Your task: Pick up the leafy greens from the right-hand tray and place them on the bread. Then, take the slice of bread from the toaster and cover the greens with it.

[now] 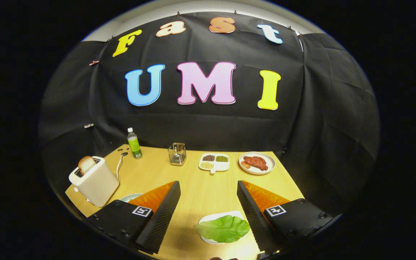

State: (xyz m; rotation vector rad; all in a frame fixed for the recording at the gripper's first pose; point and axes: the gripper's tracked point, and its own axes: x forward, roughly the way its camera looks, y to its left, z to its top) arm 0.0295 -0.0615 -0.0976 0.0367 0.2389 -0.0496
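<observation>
The leafy greens (223, 229) lie at the bottom centre of the frame, on a small white tray (218, 217) between the two fingers and closer to the right one. It looks like one broad lettuce leaf, bright green, with a soft wavy edge and a pale rib. I judge it to be very light, thin and floppy, perhaps of plastic, so it may bend or slip when it is lifted; a good place to take hold would be the thicker middle near the rib, where the leaf rises a little above the tray. The gripper (208, 189) stands wide apart and holds nothing: its black fingers have ribbed inner pads (164, 213) and orange sides, and each base carries a square marker. At the left of the frame, a cream toaster (96, 182) with rounded corners stands on the light wooden table (200, 187), and a slice of bread (86, 164) sticks up from its slot, pale, with a brown crust; it seems stiff and easy to pinch by its top edge. Just beside the left finger a part of a pale plate (130, 197) is seen; what lies on it is hidden. Farther back, in the middle of the frame, there are a green bottle (134, 144), a wire holder (177, 154), a divided dish (214, 162) with grains, and a round plate with red meat (256, 163).
</observation>
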